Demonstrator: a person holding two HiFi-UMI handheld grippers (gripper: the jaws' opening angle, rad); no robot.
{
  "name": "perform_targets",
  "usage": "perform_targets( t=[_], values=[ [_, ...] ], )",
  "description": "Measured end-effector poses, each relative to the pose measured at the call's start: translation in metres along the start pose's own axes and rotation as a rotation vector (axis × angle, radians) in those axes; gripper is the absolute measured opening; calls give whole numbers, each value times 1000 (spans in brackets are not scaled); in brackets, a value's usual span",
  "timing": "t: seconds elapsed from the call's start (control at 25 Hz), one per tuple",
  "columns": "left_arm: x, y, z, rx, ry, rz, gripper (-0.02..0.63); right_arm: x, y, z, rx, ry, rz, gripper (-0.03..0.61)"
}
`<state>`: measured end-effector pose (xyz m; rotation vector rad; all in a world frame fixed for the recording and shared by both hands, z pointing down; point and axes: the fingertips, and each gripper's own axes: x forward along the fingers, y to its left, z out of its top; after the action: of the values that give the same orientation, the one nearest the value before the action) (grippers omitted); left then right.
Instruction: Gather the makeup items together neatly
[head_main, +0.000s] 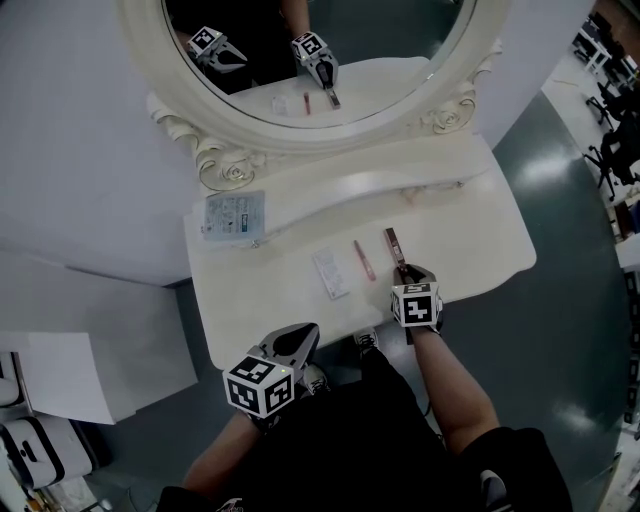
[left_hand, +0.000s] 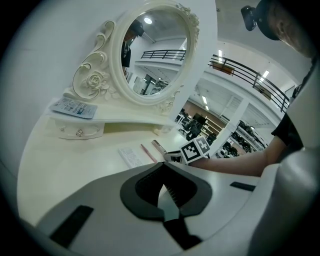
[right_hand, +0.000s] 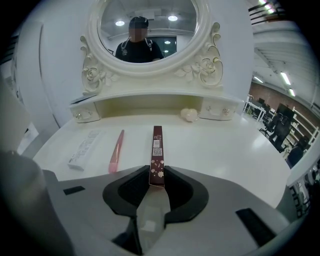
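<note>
Evidently for alignment, the right gripper (right_hand: 157, 176) pinches the near end of the maroon box (right_hand: 157, 145), which lies on the vanity (right_hand: 225, 145) parallel to the pink pencil (right_hand: 116, 150) and white sachet (right_hand: 86, 149) on its left. The left gripper (left_hand: 163, 167), pressed together and empty, hangs nearer.

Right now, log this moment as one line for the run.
right gripper: shut on brown box, near end | left gripper: shut, empty | pink pen, white sachet: lying left of box, apart
</note>
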<state>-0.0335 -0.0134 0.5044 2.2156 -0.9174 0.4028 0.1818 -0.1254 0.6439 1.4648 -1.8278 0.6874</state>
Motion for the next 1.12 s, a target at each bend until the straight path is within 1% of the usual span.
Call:
perform_targets(
  t=[0.12, 0.16, 0.24, 0.4, 0.56, 0.68, 0.84, 1.0, 1.12],
  values=[
    [0, -2, 0, 6, 0, -5, 9, -3, 1, 1, 7, -6, 12, 114],
    [1, -2, 0, 6, -1, -8, 9, -7, 1, 2, 10, -13, 18, 141],
    [3, -4, 1, 4, -2, -15, 9, -16, -1, 7, 21, -40, 26, 164],
    [11, -10, 3, 6, -4, -37, 9, -34, -16, 21, 35, -102, 18, 169],
    [23, -18, 8, 12, -9, -56, 9, -37, -46, 37, 21, -139, -5, 169],
    [32, -22, 12, 6, -14, -53, 9, -32, -70, 53, -6, -154, -10, 170],
    [45, -21, 15, -11, -23, -30, 9, -14, -93, 78, -55, -174, 11, 199],
    [58, -17, 19, -36, -29, 8, 9, 13, -106, 101, -109, -168, 49, 230],
    [68, -14, 22, -58, -34, 36, 9, 34, -109, 116, -155, -153, 79, 239]
  ],
)
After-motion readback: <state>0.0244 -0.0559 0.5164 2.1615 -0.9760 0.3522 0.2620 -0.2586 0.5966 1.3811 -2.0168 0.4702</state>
